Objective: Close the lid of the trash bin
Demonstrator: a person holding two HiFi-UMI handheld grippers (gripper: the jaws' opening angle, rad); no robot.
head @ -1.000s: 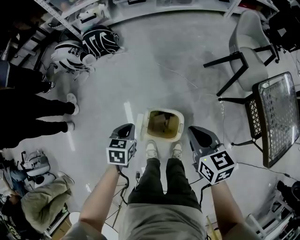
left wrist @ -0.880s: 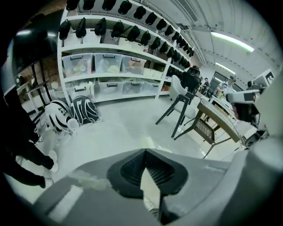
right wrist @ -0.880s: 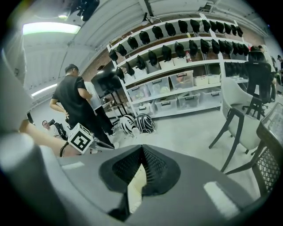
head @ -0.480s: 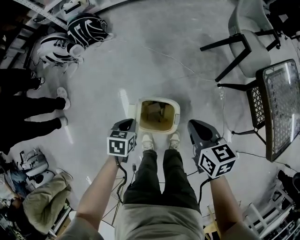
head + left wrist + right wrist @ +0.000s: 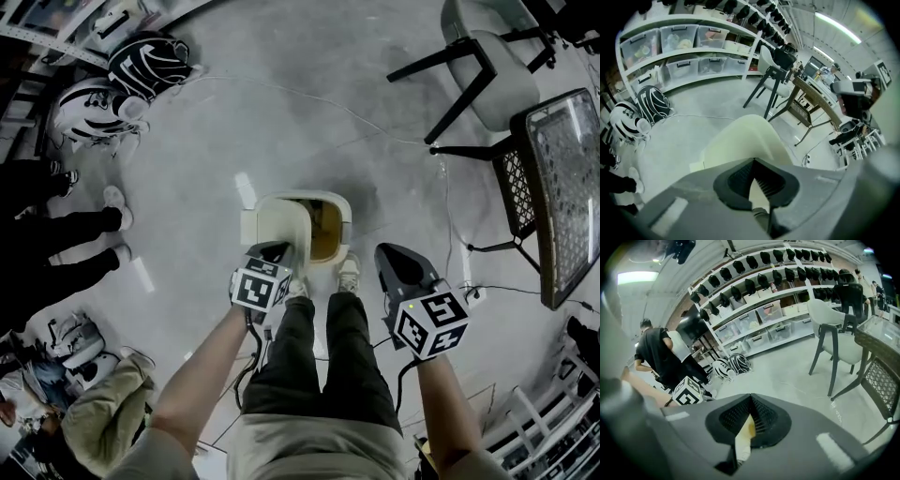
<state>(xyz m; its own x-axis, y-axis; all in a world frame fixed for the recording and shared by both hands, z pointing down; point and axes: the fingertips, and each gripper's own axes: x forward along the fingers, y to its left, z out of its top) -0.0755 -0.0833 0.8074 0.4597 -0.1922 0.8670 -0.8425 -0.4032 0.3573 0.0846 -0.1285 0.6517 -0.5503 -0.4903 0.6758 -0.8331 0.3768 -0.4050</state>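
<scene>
At lower centre of the head view both tongs are clenched on nothing. The left gripper sits at the near edge of the pale lid, contact unclear, and the right gripper hangs apart beside the person's shoe. The lid stands partway over the trash bin at frame centre, leaving its right part open. Beyond lies bare floor crossed by a thin cable; striped bags upper left, a bystander's legs at left, and a chair and table upper right stand well clear.
</scene>
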